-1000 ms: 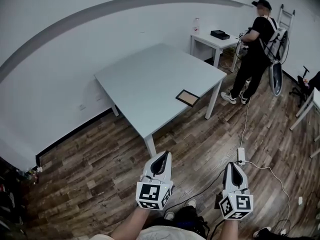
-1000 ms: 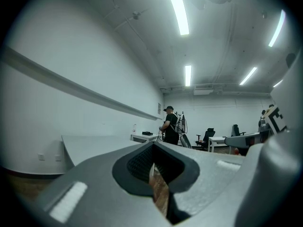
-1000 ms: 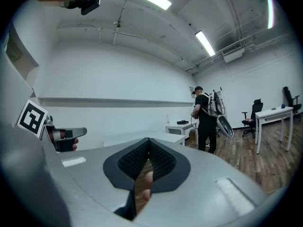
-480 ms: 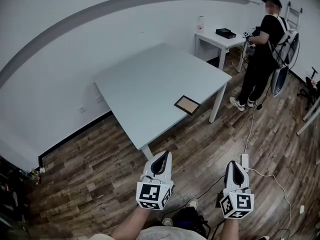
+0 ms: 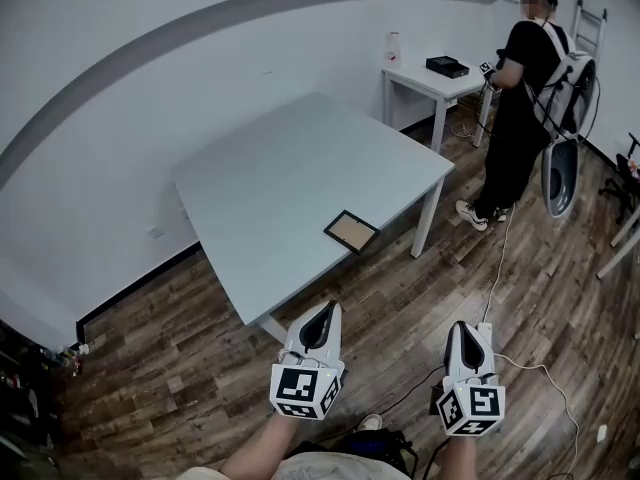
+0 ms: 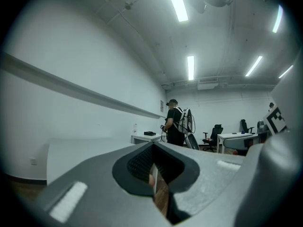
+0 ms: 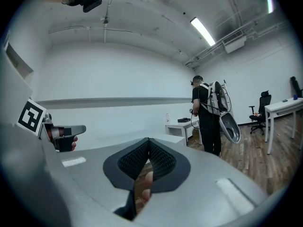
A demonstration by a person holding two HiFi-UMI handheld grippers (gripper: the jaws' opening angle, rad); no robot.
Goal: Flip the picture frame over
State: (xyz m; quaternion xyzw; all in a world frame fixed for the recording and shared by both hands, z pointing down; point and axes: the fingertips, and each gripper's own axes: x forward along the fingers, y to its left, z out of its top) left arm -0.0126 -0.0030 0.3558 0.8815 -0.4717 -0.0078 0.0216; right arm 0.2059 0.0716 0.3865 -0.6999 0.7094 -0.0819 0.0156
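- Head view, far left: a dark wood-plank floor [image 5: 150,368] meets a white wall [image 5: 110,138] that has a grey band across it.
- Beyond the floor stands a large pale grey square surface [image 5: 290,158] on white legs.
- On it lies 1 small rectangular picture frame with a dark border and a tan middle [image 5: 351,231]. It is flat, near the front edge toward the right corner, and well apart from both grippers.
- Below it, the left gripper [image 5: 327,310] points forward over the floor, near the surface's closest corner. The left gripper view [image 6: 152,146] shows its jaws clenched together with nothing between them.
- Beside it, the right gripper [image 5: 470,326] also points forward over the floor. The right gripper view [image 7: 148,141] shows its jaws pressed together and empty.
- Farther right, against the wall, a small white surface [image 5: 420,80] carries a flat black box [image 5: 446,66] and a pale bottle [image 5: 391,48].
- Far right, a person in black clothes with a backpack [image 5: 520,88] stands at that small surface.
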